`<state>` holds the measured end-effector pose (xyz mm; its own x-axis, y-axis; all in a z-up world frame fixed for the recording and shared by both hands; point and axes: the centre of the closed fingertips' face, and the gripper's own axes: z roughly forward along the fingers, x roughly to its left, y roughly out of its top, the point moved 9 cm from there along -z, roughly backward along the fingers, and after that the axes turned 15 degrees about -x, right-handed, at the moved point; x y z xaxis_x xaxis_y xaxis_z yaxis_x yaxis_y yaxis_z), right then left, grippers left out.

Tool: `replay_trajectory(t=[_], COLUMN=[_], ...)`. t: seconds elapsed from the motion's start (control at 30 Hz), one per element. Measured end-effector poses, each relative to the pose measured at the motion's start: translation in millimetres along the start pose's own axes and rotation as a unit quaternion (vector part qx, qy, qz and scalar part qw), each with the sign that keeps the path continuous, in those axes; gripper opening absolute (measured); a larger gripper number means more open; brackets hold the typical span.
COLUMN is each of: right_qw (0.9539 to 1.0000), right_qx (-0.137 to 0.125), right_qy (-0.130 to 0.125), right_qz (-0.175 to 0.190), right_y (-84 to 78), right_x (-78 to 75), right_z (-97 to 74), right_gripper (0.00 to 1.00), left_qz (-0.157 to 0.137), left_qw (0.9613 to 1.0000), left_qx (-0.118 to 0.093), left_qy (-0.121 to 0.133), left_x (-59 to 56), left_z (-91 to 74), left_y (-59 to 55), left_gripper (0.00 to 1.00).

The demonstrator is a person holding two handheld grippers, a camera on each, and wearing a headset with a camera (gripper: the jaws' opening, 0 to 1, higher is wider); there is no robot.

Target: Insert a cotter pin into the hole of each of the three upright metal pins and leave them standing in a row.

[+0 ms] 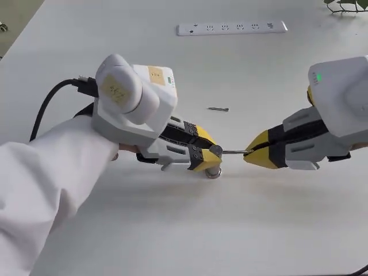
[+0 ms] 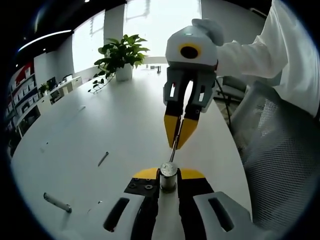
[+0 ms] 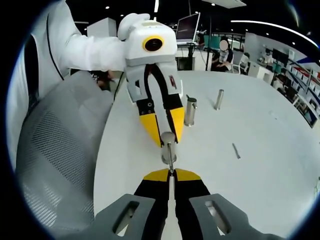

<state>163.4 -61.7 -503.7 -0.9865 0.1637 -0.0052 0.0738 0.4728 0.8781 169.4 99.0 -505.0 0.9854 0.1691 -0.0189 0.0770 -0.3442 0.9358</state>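
Note:
My left gripper (image 1: 214, 158) is shut on an upright metal pin (image 1: 214, 171) whose base rests on the white table (image 1: 172, 230). From the right, my right gripper (image 1: 248, 154) is shut on a thin cotter pin (image 1: 234, 152) lying level, its tip at the pin's upper part. In the left gripper view the metal pin (image 2: 168, 175) stands between my jaws, and the cotter pin (image 2: 173, 150) comes down to its head from the right gripper (image 2: 179, 142). In the right gripper view the cotter pin (image 3: 171, 164) meets the metal pin (image 3: 168, 145), which the left gripper (image 3: 164, 137) clamps.
Two more metal pins (image 3: 190, 111) (image 3: 218, 99) stand upright on the table behind the left gripper. A loose cotter pin (image 1: 218, 109) lies beyond the grippers. A power strip (image 1: 232, 27) lies at the far edge. A potted plant (image 2: 120, 55) and a small cylinder (image 2: 56, 202) are also on the table.

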Motion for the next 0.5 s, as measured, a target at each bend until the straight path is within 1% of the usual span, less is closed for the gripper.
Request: replay_trajectory(t=[0.23,0.4,0.47,0.5], right_qw=[1.0000,0.9999,0.9999,0.9996], right_qx=[0.000,-0.010,-0.007,-0.002], right_qy=[-0.004,-0.007,-0.002,-0.001], right_qz=[0.002,0.002,-0.008,-0.027], right_y=[-4.9,-1.8,1.2,3.7], right_x=[0.9,-0.2,0.4,-1.0], right_z=[8.4,19.3,24.2,27.5], right_gripper=[0.00,0.00,0.00,0.00], left_qz=[0.007,0.005,0.007,0.007], left_qw=[1.0000,1.0000,1.0000,1.0000], left_qx=[0.002,0.002,0.003,0.004], left_qy=[0.000,0.001,0.001,0.001], left_x=[-0.4,-0.4,-0.4,-0.2], left_z=[0.7,1.3,1.5,1.5], left_y=[0.0,0.2,0.5,0.7], left_gripper=[0.11,0.11,0.11,0.11])
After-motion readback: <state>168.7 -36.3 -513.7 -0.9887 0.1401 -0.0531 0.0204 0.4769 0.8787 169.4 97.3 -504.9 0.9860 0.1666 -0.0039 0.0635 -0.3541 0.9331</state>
